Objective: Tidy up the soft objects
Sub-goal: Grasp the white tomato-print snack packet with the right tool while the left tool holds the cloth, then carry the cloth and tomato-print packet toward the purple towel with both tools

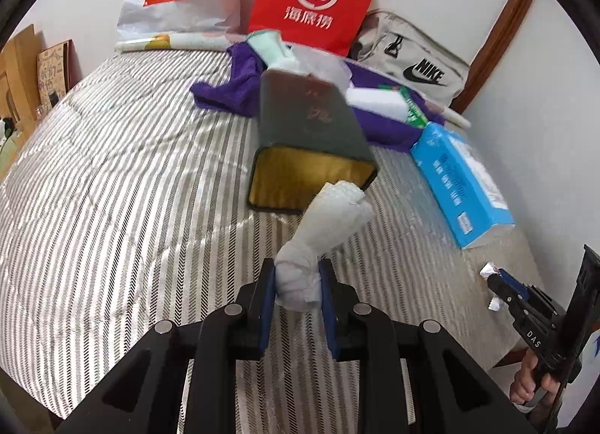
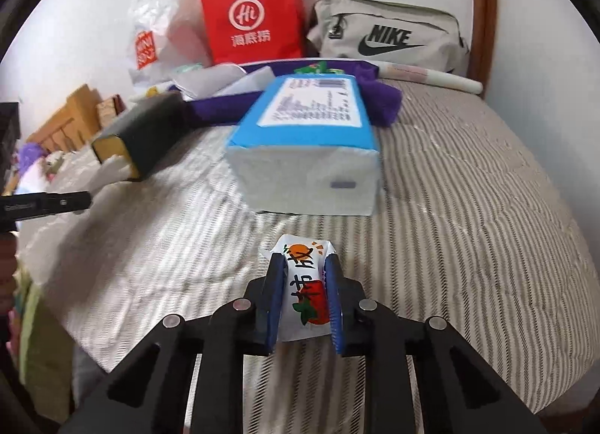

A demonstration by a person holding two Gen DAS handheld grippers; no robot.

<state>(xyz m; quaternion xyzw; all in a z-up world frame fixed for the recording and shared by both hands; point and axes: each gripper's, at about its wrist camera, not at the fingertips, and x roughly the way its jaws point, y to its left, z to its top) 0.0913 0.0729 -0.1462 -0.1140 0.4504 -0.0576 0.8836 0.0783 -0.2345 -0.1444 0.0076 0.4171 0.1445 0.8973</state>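
Clamped between the blue pads of the left gripper is a rolled white mesh cloth, its long axis running forward and slightly right, the free end poised at the gold-lined mouth of a dark green rectangular box lying on its side near the middle of the striped quilted bed. To seat it well, the roll should be kept in line with the box's own long axis and fed straight into the opening, so the floppy tip does not fold against the rim; the box looks light and may slide. Toward the bed's right edge, the right gripper is closed on a small white snack packet printed with a strawberry and orange, pointing forward. Just beyond it lies a blue plastic-wrapped tissue pack, lengthwise toward the wall. Farther back are a purple cloth, a red paper bag and a beige Nike bag.
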